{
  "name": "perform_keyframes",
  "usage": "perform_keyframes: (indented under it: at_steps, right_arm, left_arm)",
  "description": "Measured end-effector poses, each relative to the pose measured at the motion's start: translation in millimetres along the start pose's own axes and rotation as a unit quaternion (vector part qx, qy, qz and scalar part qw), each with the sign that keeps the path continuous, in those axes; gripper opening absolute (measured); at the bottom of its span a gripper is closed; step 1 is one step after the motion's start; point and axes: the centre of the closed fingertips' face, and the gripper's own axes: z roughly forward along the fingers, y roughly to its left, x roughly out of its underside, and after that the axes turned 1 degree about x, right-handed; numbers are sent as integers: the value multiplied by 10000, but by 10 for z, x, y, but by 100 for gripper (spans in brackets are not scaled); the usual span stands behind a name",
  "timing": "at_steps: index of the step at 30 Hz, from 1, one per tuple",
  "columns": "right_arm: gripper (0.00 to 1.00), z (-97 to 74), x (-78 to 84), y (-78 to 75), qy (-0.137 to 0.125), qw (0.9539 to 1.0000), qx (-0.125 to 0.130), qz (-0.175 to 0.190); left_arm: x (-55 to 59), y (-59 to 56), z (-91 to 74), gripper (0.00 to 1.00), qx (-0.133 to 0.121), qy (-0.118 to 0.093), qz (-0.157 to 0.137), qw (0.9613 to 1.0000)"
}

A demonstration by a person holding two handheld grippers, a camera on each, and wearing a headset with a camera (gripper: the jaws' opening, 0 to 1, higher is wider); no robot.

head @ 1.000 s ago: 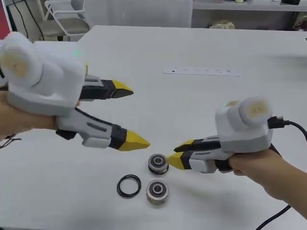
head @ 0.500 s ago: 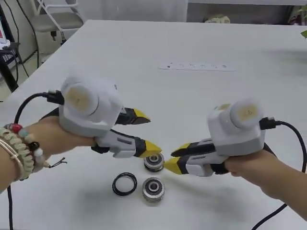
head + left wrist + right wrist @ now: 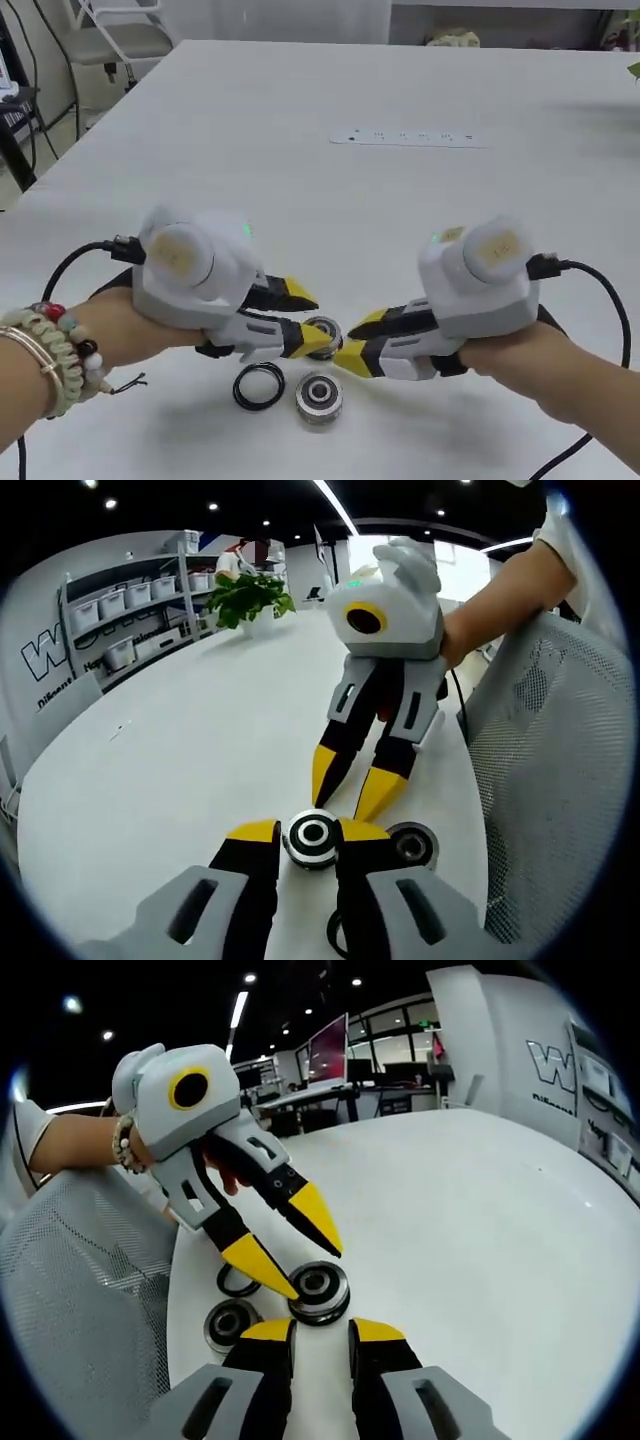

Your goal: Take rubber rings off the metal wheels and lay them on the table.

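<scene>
Item: farther wheel [image 3: 323, 329], on the table [image 3: 300, 150], newly bracketed. Left gripper [image 3: 308, 317] had closed in on it within the last second, jaws parted to either side, no squeeze evident. Right gripper [image 3: 360, 340] was just beside it, jaws released, empty. Loose rubber ring [image 3: 259, 385] and nearer wheel [image 3: 319, 396] lay just beside it. Judged: ring removal imminent.

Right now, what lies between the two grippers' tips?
A metal wheel on the table: the head view shows it between left gripper and right gripper, and the left gripper view shows it flanked by that gripper's own jaws.
</scene>
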Motion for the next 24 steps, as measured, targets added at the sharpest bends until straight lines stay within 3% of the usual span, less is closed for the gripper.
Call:
perform_keyframes:
  at_steps: [7, 17, 20, 24]
  right_arm:
    - [18, 30, -21, 10, 24, 9998, 69, -198]
    - [18, 39, -28, 33, 106, 9997, 51, -223]
    - [11, 26, -15, -23, 130, 9988, 168, -435]
    - [10, 32, -10, 0, 146, 9983, 120, -548]
  left_arm:
    - [44, -25, 30, 8, 69, 40, -188, 9998]
    - [41, -20, 43, 8, 46, -27, -274, 9996]
    - [42, -13, 51, 8, 48, -62, -355, 9993]
    - [39, -16, 46, 8, 45, -75, -366, 9993]
